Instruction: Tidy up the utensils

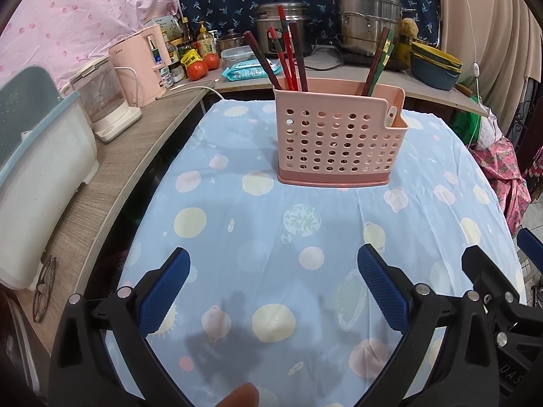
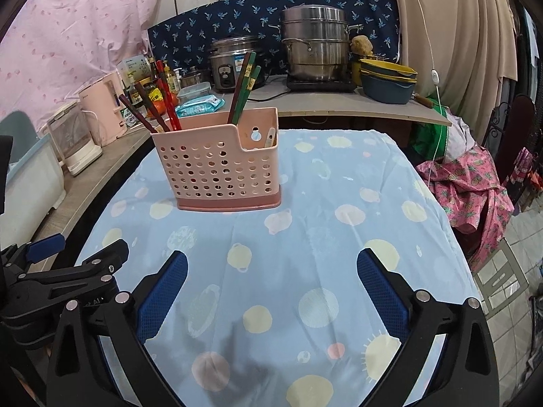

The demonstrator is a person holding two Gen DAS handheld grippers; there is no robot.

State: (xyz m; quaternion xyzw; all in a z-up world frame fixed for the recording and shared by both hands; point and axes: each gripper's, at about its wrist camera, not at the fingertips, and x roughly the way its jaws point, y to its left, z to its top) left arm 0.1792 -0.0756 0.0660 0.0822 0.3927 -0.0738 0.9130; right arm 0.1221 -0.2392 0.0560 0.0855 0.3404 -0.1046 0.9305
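Pink utensil caddy [image 1: 339,135] is standing upright mid-worktop on the blue planet-print cloth [image 1: 271,237], w/ red chopsticks [image 1: 288,61] sitting in one compartment, green ones [image 1: 378,64] in another, a pale utensil [image 1: 391,117] in the low end pocket. Sorting is looking finished; nothing loose is lying on the cloth. Left tongs [image 1: 273,288] & right tongs [image 2: 271,291] are hovering wide open, empty, well short of it. Kettle [image 1: 144,64], rice cooker [image 2: 234,64], steamer pot [image 2: 314,44] are sitting behind, not blocking.

The letters "DAS" stand on the right claw's [image 1: 502,254] black frame.
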